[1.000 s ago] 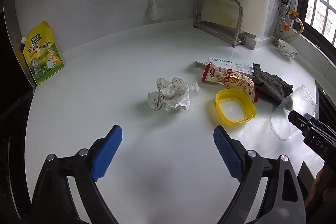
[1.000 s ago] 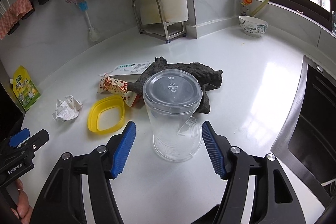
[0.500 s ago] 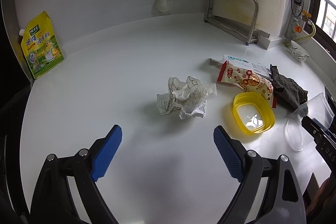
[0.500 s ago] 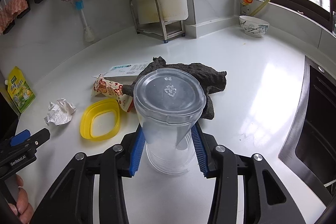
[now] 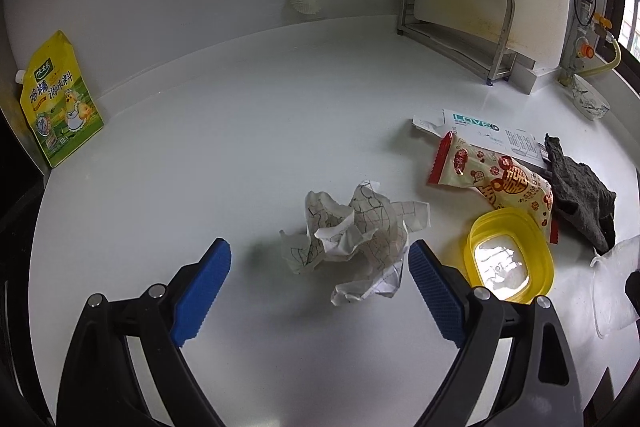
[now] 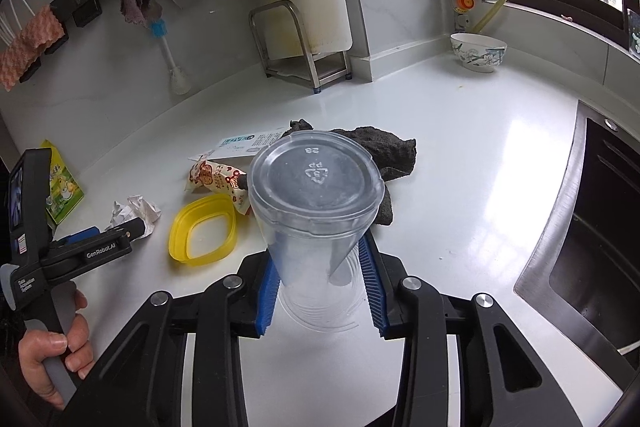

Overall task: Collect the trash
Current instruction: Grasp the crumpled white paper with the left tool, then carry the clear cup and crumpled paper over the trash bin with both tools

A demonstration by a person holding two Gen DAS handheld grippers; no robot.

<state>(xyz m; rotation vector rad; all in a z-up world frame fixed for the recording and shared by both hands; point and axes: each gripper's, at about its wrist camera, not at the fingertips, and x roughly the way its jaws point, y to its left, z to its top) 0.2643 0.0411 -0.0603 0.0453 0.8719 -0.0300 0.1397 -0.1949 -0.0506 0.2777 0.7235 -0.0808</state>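
Note:
My right gripper [image 6: 318,279] is shut on a clear plastic cup [image 6: 316,203] that stands upside down, base toward the camera; the cup also shows at the right edge of the left wrist view [image 5: 614,283]. My left gripper [image 5: 316,279] is open, its blue pads on either side of a crumpled paper ball [image 5: 356,247], close in front of it. The ball also shows in the right wrist view [image 6: 134,213]. A red-and-cream snack wrapper [image 5: 496,179], a yellow plastic lid [image 5: 510,263] and a printed paper slip [image 5: 480,129] lie to the right on the white counter [image 5: 240,155].
A dark grey rag [image 5: 580,195] lies behind the cup. A yellow seasoning pouch [image 5: 60,107] leans at the far left wall. A metal rack [image 5: 460,23] and a bowl [image 6: 478,53] stand at the back. A sink [image 6: 600,227] opens at the right.
My right gripper closed on the cup and holds it. My left gripper moved forward toward the paper ball, which now sits between its open pads.

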